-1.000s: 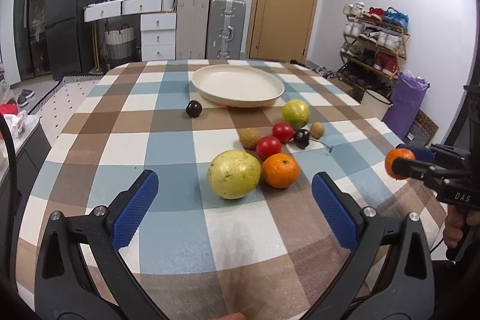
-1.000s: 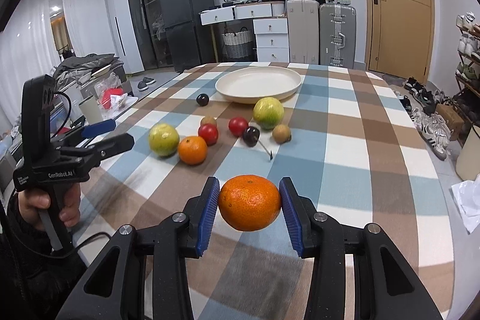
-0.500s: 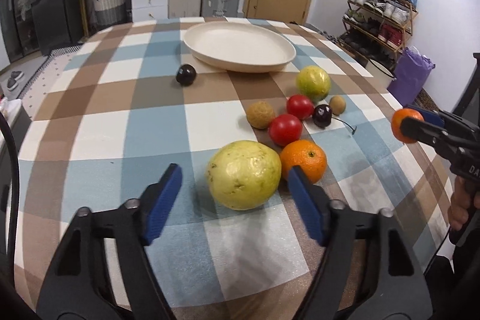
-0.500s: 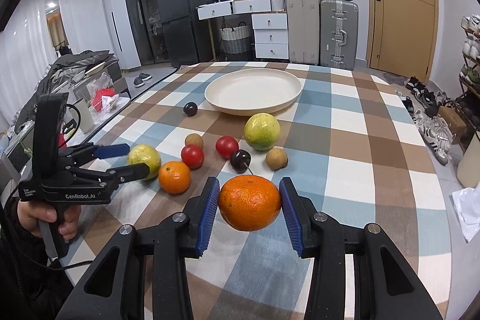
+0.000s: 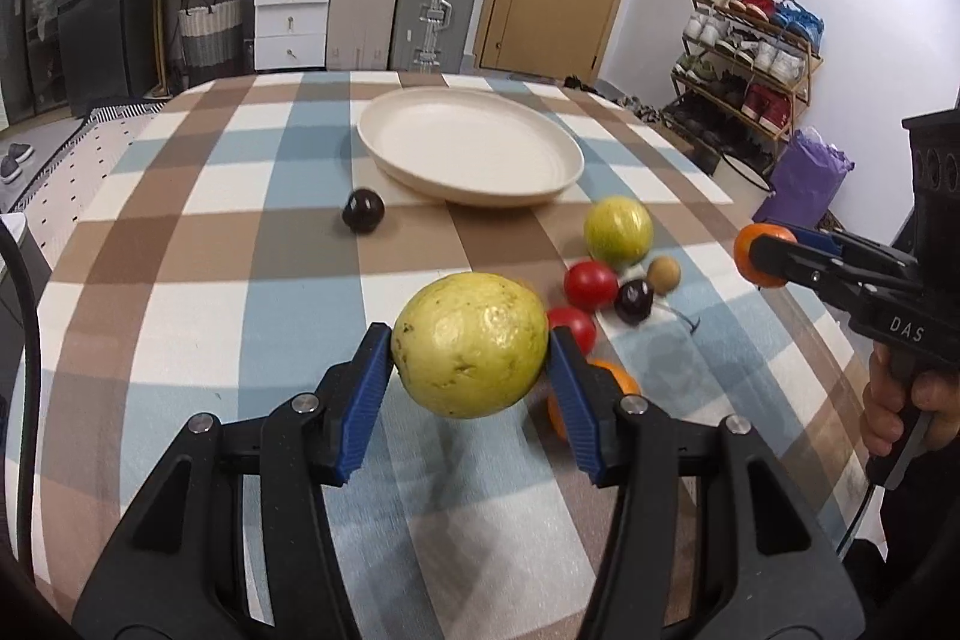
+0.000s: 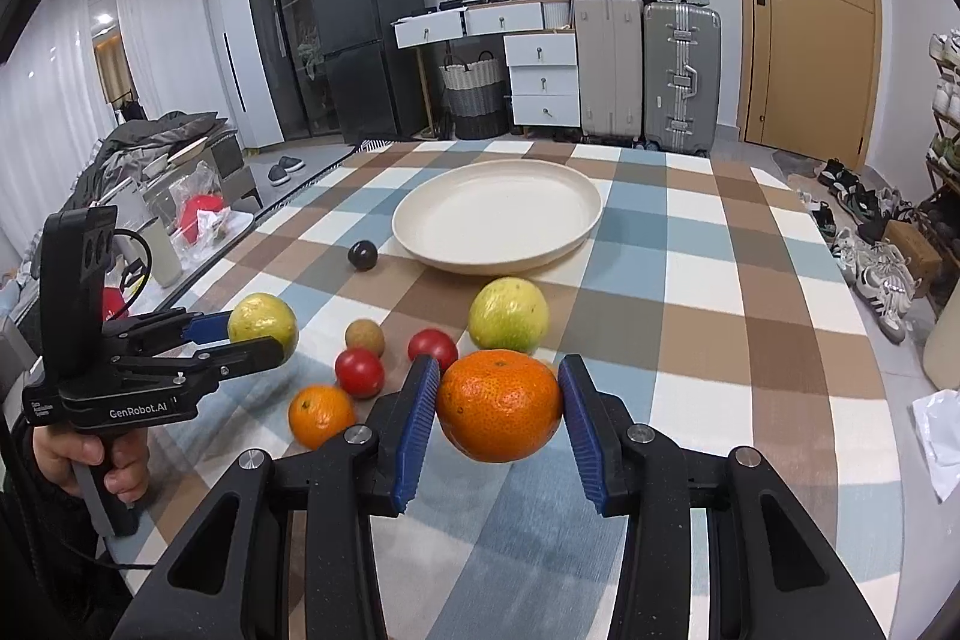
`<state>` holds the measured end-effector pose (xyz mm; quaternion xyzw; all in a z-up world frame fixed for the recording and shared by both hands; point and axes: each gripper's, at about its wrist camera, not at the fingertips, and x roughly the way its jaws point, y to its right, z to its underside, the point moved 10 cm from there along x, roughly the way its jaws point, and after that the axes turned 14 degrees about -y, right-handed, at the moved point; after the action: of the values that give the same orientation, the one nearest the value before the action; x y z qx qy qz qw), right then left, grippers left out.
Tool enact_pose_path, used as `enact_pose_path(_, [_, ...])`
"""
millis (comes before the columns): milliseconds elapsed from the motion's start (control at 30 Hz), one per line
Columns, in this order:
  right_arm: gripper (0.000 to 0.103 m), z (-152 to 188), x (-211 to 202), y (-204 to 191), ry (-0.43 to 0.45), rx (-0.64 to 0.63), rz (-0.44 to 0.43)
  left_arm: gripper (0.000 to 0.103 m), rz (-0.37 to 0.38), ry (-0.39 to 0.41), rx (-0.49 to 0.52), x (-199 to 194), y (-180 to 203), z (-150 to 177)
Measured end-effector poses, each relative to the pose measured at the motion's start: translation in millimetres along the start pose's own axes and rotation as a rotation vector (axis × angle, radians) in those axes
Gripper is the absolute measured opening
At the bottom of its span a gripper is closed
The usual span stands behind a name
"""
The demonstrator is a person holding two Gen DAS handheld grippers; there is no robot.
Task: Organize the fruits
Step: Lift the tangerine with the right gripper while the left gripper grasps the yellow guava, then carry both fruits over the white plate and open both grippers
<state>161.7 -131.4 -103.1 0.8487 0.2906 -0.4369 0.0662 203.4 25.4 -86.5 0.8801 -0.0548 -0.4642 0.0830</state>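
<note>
Left wrist view shows the left gripper point(image 5: 470, 361) pinching a big yellow-green fruit point(image 5: 470, 345) between its blue pads, raised off the checked table point(image 5: 180, 280). Right wrist view shows the right gripper point(image 6: 499, 415) clamped on an orange point(image 6: 499, 405), also held in the air. The cream plate point(image 6: 591, 208) at the far side of the table has nothing in it, so by my reading no fruit is sorted so far. Lying on the cloth are a second orange point(image 6: 321, 415), two tomatoes point(image 6: 359, 371), a green fruit point(image 6: 509, 314), a small brown fruit point(image 6: 364, 337), a cherry point(image 5: 635, 298) and a dark plum point(image 6: 362, 255) just beside the plate. Both held fruits need placing, then the rest.
</note>
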Motion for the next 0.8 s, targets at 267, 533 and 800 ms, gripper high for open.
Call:
enact_pose_path(267, [0.042,-33,-1,6,0.056,0.001,-0.008,0.05,-0.046,0.097,0.018,-8,-4,-43])
enact_pose_path(533, [0.042,-68,6,14,0.1,0.012,-0.025,0.05,-0.057,0.154,0.035,-8,-2,-79])
enact_pose_path(800, [0.042,-94,21,21,0.122,0.017,-0.036,0.05,-0.071,0.183,0.044,10,1,-111])
